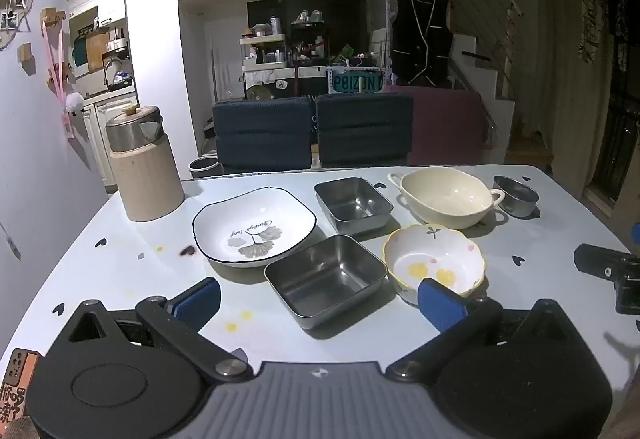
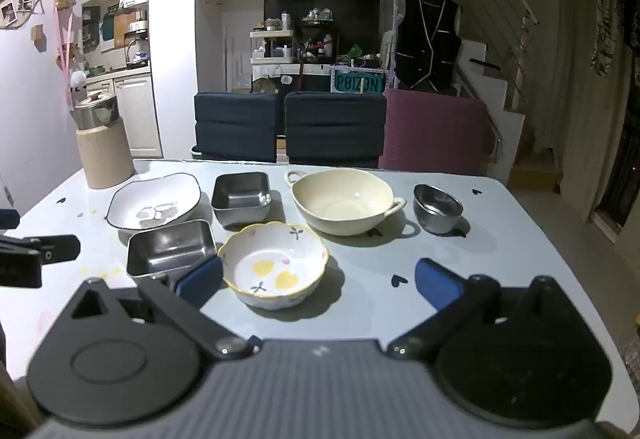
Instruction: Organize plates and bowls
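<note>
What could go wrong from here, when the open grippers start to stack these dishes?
1. The square steel tray sits very close to the yellow-rimmed flower bowl; a wide-open left gripper may knock the bowl.
2. The cream two-handled bowl looks smooth and rounded, so the pads could slip.
3. The small round steel bowl stands near the table edge and might be pushed off.

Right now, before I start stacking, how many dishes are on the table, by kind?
Square steel trays: 2, near and far
Round steel bowl: 1
Cream two-handled bowl: 1
Scalloped yellow-rimmed bowl: 1
White leaf-print plate: 1
Total: 6
</note>
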`<state>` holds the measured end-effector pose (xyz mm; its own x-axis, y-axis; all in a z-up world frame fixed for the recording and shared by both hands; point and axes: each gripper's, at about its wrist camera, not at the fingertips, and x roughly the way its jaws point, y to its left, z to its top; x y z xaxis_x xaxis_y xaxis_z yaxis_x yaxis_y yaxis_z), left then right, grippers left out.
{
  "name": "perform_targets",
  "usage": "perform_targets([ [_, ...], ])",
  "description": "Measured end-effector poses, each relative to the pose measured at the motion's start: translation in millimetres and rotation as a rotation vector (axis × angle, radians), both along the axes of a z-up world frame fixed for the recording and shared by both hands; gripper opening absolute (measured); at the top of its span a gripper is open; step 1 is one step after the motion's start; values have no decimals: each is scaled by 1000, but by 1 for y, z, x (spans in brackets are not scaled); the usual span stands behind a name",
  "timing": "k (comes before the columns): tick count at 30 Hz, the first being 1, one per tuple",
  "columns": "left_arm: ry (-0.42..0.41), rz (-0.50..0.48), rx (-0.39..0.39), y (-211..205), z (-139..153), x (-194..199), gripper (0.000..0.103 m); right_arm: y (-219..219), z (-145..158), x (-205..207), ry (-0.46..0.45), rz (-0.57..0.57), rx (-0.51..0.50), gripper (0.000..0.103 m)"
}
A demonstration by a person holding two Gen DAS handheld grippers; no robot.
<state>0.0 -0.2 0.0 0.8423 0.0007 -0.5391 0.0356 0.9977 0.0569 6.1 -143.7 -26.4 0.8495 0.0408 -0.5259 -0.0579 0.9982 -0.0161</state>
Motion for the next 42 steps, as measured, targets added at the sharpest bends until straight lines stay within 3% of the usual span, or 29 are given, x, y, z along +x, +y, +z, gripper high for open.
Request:
perform_targets([
  [42, 13, -20, -25, -3, -3, 1, 103, 4, -1, 2, 13, 14, -7, 103],
])
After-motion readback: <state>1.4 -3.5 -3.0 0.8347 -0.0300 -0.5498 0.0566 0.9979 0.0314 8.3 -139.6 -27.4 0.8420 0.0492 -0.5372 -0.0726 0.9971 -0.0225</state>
